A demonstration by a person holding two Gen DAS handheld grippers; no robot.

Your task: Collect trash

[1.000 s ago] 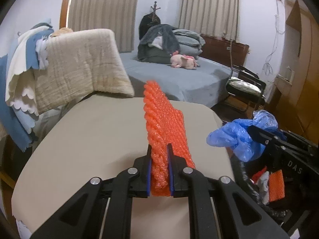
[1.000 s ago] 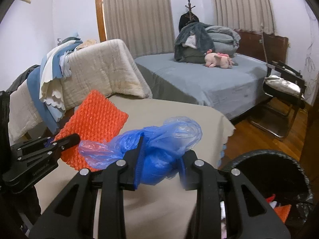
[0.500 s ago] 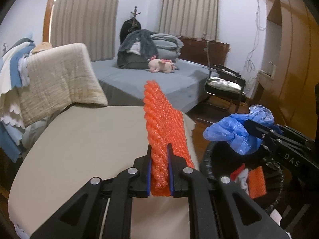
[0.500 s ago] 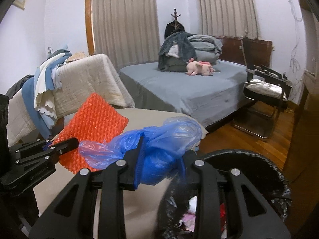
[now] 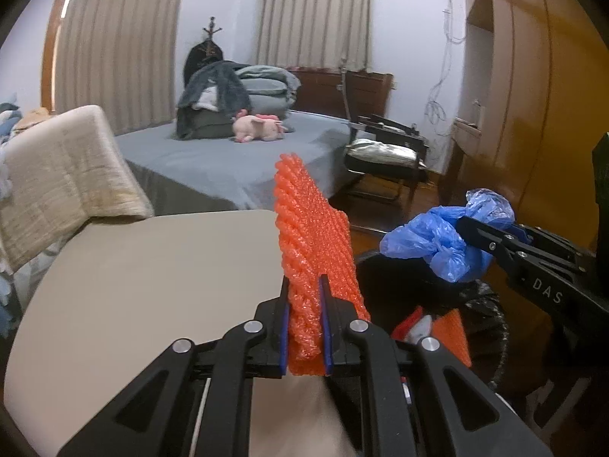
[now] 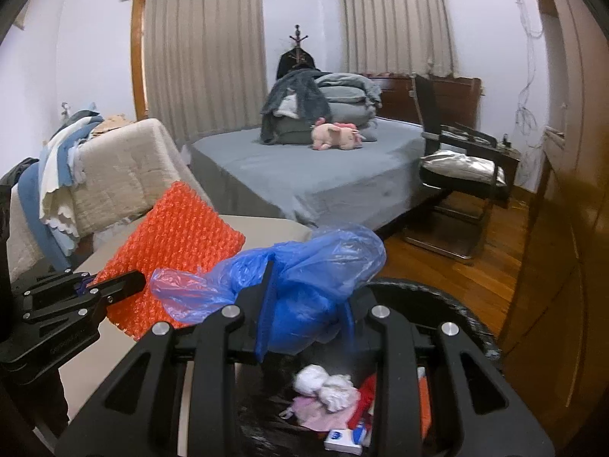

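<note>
Bedroom, beige tabletop [image 5: 144,274] right edge: left gripper [image 5: 304,327] pinches light, squashy orange bubble-wrap sheet [image 5: 312,236] at bottom edge; right gripper [image 6: 304,320] clamps limp, slippery blue plastic bag [image 6: 304,274] mid-bunch, over black bin [image 6: 449,304].

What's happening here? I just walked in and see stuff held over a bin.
A person is clearing trash with two handheld tools. The left claw grips an orange bubble-wrap sheet above the beige table. The right claw holds a crumpled blue plastic bag over the black-lined trash bin, which already contains scraps. Neither piece is released yet.
</note>
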